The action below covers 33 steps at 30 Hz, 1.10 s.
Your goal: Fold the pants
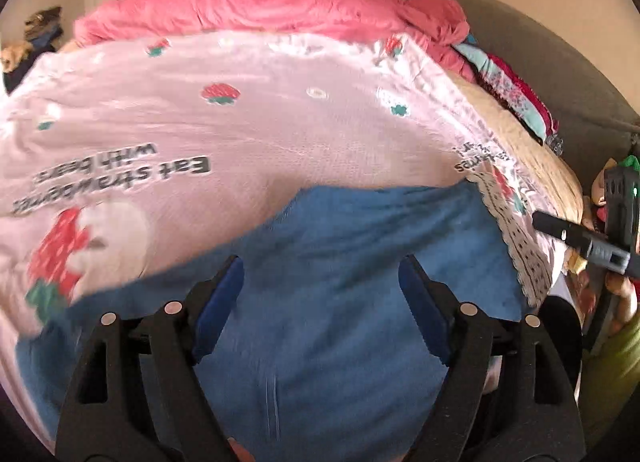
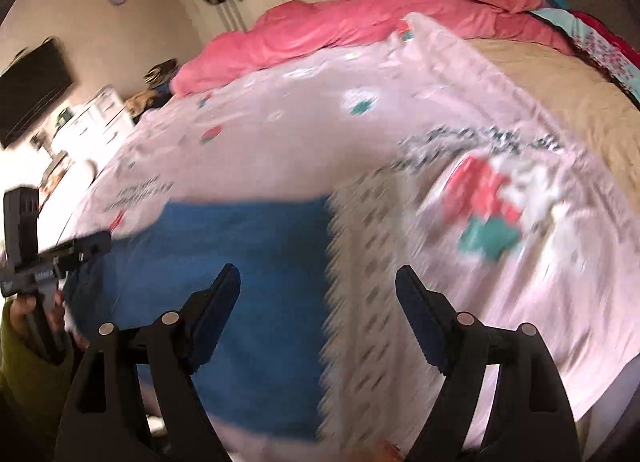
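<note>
One blue pants [image 1: 340,302] lying flat on the near edge of the bed [image 2: 560,102], on top of one pale pink strawberry-print blanket [image 1: 240,122]. One bunched coral-pink blanket [image 1: 260,6] at the far side. One small stack of folded patterned clothes [image 1: 508,90] at the far right corner.

Two grippers in view. Left gripper [image 1: 320,282]: fingers spread, hovering over the pants, nothing between them. Right gripper [image 2: 318,294]: fingers spread too, over the pants' right edge and the blanket's scalloped hem, nothing pinched. Green sleeve [image 2: 24,374] visible at frame edge. Heavy motion blur in both views.
</note>
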Available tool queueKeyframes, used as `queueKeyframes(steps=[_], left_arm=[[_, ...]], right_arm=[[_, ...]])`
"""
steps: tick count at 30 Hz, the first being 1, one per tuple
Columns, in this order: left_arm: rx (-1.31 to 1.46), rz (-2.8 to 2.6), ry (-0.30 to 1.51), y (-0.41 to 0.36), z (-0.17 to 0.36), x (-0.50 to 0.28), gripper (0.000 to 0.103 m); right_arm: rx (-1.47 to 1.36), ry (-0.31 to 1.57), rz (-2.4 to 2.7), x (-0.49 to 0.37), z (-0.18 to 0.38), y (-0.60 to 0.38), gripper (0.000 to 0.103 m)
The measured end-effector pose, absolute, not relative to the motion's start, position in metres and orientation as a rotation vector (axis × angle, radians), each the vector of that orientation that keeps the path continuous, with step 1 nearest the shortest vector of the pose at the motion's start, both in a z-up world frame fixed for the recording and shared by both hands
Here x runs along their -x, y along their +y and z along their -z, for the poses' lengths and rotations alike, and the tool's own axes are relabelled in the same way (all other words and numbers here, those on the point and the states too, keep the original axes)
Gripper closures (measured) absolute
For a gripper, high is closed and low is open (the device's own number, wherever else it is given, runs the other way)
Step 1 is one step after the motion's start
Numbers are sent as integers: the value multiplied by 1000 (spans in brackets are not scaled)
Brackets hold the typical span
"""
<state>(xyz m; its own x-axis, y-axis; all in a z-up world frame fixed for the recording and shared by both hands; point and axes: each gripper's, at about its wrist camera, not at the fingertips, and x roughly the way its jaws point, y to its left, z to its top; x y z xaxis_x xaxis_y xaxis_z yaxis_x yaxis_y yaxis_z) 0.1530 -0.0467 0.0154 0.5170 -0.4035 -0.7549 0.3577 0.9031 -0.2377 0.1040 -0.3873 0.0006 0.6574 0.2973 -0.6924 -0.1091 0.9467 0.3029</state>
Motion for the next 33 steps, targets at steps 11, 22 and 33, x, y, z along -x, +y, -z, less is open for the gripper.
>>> queueKeyframes(steps=[11, 22, 33], left_arm=[[70, 496, 1024, -55, 23, -225, 41], [96, 610, 1016, -73, 40, -223, 60], [134, 563, 885, -67, 20, -220, 98]], right_arm=[[-294, 960, -225, -201, 39, -418, 64], [-235, 872, -237, -184, 37, -399, 71], [-204, 757, -192, -166, 16, -393, 82]])
